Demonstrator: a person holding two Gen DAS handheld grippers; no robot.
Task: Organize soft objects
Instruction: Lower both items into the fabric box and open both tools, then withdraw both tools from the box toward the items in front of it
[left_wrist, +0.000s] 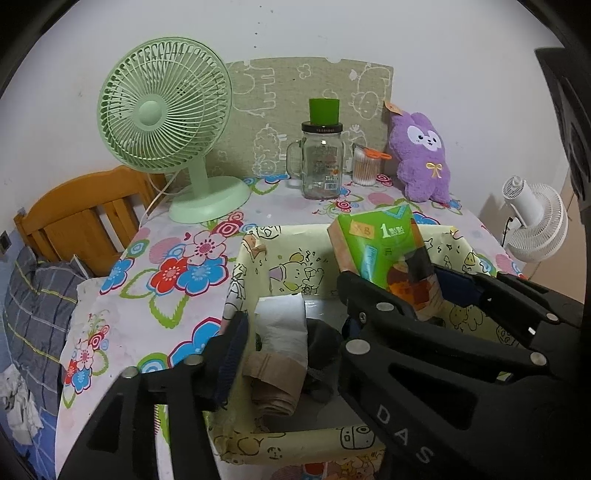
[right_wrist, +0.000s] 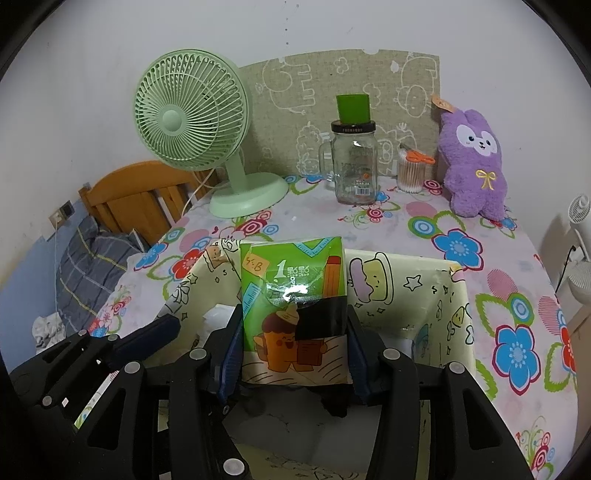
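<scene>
While the right gripper (right_wrist: 295, 354) is clamped on the lower half of a green tissue pack (right_wrist: 293, 295), its blue pads pressing both side edges, the pack stands upright above the open storage box (right_wrist: 424, 273). In the left wrist view the same pack (left_wrist: 388, 254) shows at 1 o'clock, tilted, over the box's far right part. The left gripper (left_wrist: 288, 332) has its fingers spread apart, holding nothing, and hangs over the box's near left part. Below it inside the box (left_wrist: 280, 258): a white folded cloth (left_wrist: 284, 321), a beige rolled stocking (left_wrist: 273, 384) and a dark fabric item (left_wrist: 323, 347), touching one another. On the floral tablecloth (left_wrist: 166, 295) beyond: green desk fan (left_wrist: 164, 110) at 11 o'clock, glass mug jar (left_wrist: 321, 162) with green cap at 12, cotton swab tub (left_wrist: 365, 166) just beside it, purple plush bunny (left_wrist: 421, 158) at 1 o'clock. A white fan (left_wrist: 535, 221) sits off the table at 2 o'clock.
</scene>
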